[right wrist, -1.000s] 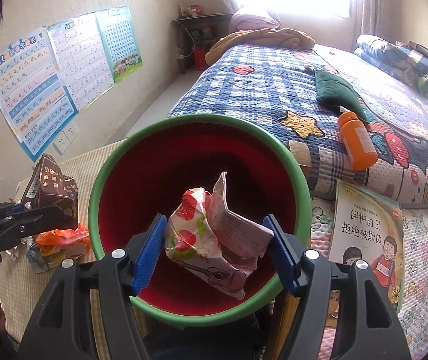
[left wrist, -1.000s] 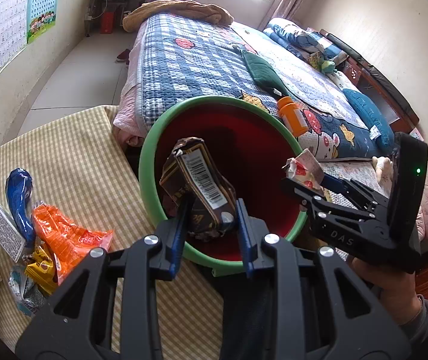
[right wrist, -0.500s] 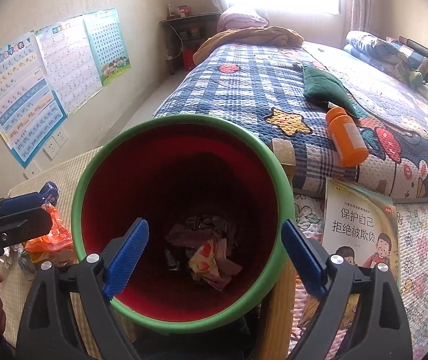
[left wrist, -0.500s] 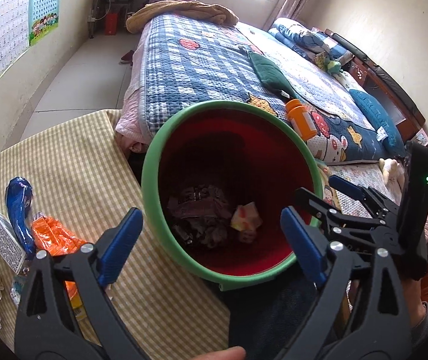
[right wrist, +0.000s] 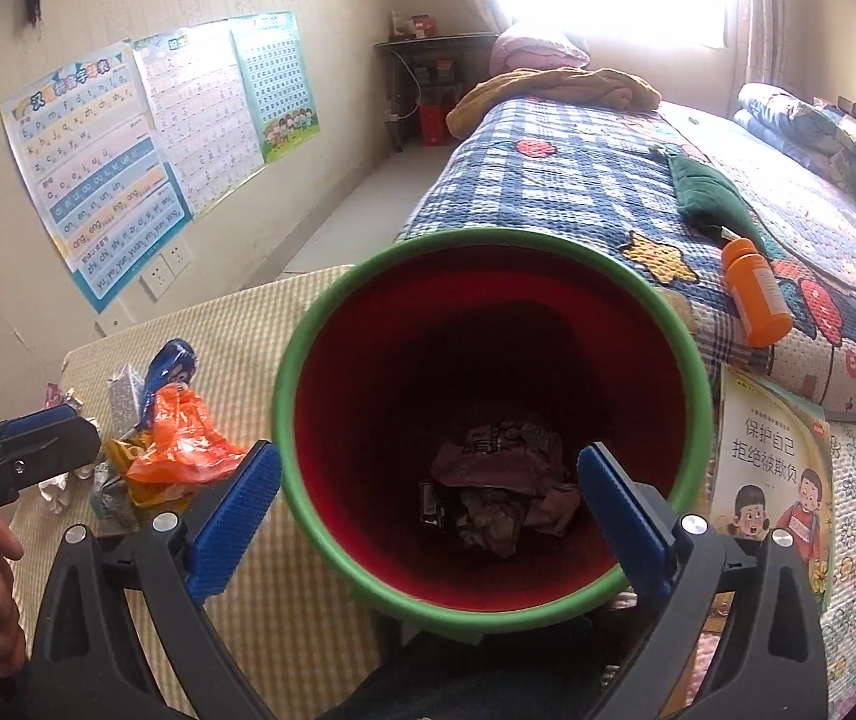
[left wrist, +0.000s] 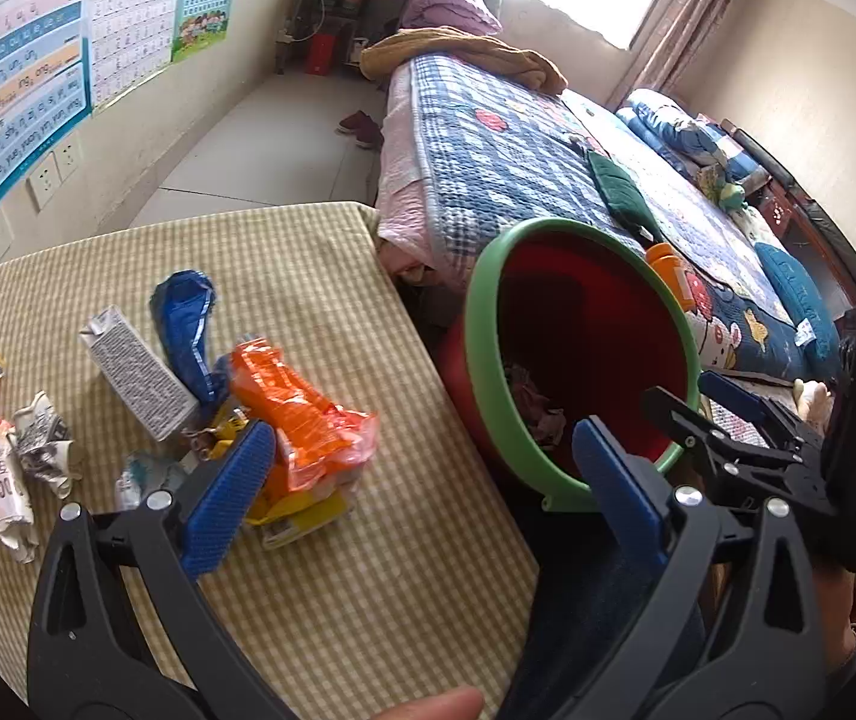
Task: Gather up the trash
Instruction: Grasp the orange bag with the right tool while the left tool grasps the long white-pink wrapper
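A red bin with a green rim stands beside the checked table. Crumpled wrappers lie at its bottom. My right gripper is open and empty above the bin mouth. My left gripper is open and empty over the table edge, between the bin and a pile of trash: an orange wrapper, a blue wrapper, a grey carton, a yellow packet and small crumpled wrappers.
The checked table ends just left of the bin. A bed with a blue quilt lies behind, with an orange bottle and a green cloth on it. A picture book lies right of the bin.
Both grippers opened and dropped their wrappers into the bin. The left gripper then swung left toward the trash pile on the table.
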### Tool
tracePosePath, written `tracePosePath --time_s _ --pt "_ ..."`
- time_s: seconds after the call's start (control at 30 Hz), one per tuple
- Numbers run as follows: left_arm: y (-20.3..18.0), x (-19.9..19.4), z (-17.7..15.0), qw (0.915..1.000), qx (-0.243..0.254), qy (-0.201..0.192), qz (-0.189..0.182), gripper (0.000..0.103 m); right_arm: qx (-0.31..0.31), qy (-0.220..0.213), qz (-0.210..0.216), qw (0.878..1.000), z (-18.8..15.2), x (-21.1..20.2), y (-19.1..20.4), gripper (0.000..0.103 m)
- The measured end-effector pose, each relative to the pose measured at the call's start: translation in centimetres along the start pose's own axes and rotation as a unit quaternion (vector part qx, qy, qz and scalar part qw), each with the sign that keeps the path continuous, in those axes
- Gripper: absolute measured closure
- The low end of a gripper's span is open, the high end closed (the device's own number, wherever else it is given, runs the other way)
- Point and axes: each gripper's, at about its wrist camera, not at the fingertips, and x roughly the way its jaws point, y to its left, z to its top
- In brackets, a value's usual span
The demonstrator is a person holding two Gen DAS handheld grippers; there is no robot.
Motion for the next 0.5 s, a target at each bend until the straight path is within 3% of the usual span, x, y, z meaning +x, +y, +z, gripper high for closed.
tracePosePath --time_s 0.23,0.5 --pt "6.2 -4.3 -2.7 0.9974 -0.046 -0.017 0.052 0.006 -0.053 0.009 0.049 0.997 -0.7 0.9 7.3 0.007" --pt "14.0 -7.8 -6.3 0.9874 -0.109 -0.018 0.113 0.006 -0.104 0.028 0.09 0.99 -1.2 3.0 13.9 0.007"
